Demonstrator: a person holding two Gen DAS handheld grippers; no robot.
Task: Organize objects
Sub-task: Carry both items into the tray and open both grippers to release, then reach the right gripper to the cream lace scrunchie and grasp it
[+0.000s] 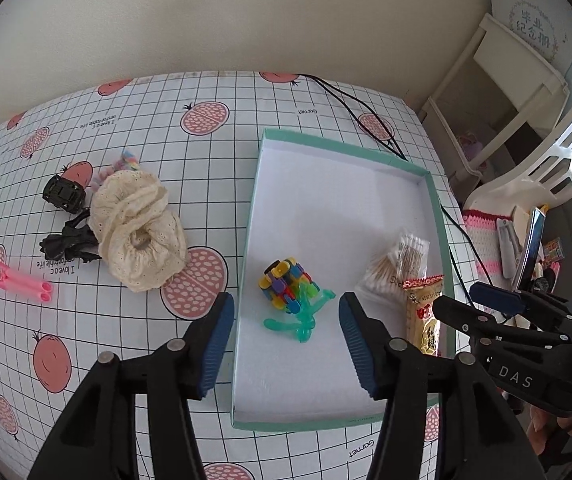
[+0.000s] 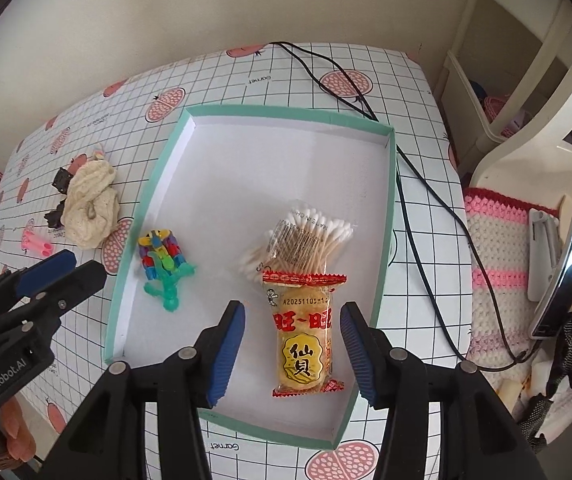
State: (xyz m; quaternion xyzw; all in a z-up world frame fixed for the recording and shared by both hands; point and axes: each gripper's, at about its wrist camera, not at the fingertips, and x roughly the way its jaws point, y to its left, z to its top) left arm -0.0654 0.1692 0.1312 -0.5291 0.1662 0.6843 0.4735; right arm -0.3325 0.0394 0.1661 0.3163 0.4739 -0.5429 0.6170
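My left gripper (image 1: 286, 340) hangs with its 2 blue-padded fingers spread wide and nothing between them, above the near left part of the shallow tray (image 1: 246, 264) with the teal rim and white floor. Just past the fingertips, inside the tray, a multicoloured block toy (image 1: 284, 284) lies touching a translucent green plastic figure (image 1: 299, 320).

My right gripper (image 2: 291, 344) is spread wide too, holding nothing. It hovers over the near right part of the tray, its fingers on either side of a yellow rice-cracker packet (image 2: 303, 344) with red crimped ends, not touching it. The packet lies flat on the tray floor, its far end overlapping a clear bag of cotton swabs (image 2: 305, 240).

Out on the checked tablecloth (image 1: 214, 128) printed with pink fruit, left of the tray, sits a cream lace scrunchie (image 1: 138, 232). A small black toy car (image 1: 64, 194) is just beside it on the far left, and a black crumpled piece (image 1: 68, 242) touches its near left side. A pastel scrap (image 1: 126, 162) peeks out behind the scrunchie. Farther left and apart lie 2 pink tubes (image 1: 26, 282) side by side.

A black cable (image 2: 405, 184) runs along the tray's right side and off the table edge towards a pink and white crocheted cover (image 2: 497, 256).
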